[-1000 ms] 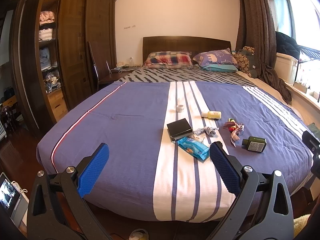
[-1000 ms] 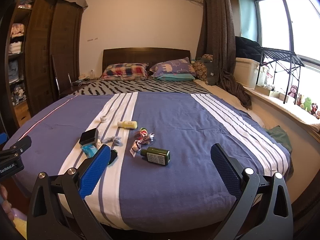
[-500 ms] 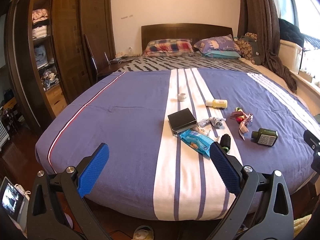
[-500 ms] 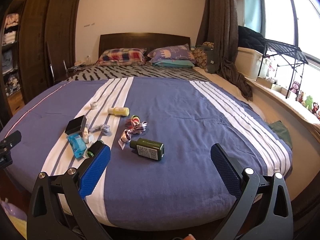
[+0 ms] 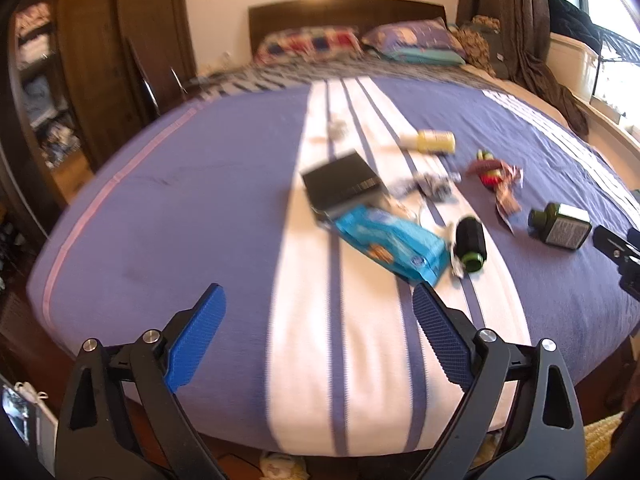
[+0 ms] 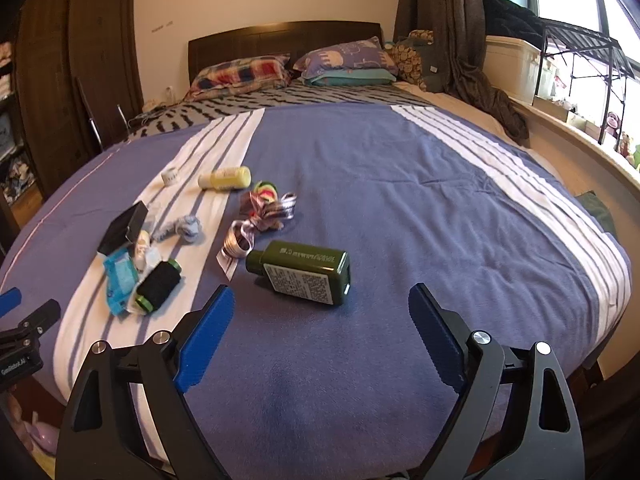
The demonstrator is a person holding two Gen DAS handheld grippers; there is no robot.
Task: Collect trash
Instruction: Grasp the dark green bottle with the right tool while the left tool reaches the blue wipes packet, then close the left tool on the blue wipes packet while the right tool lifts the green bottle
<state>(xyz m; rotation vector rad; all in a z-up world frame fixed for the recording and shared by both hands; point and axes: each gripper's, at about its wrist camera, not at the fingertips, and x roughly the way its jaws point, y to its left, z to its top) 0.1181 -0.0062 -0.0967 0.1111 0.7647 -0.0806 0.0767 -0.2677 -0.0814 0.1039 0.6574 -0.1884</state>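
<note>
I am on approach; nothing is collected yet. The left gripper (image 5: 316, 312) and right gripper (image 6: 322, 304) are both empty, fingers apart and closing slightly, above the near edge of the bed (image 6: 440, 208). Just ahead of the right lies the green bottle (image 6: 304, 270), on its side. Ahead of the left: blue packet (image 5: 390, 246), black roll (image 5: 471, 242), black box (image 5: 342, 186). Farther: ribbons (image 6: 264, 208), yellow bottle (image 6: 225, 178). Next I judge each gripper must straddle one item before pinching.
</note>
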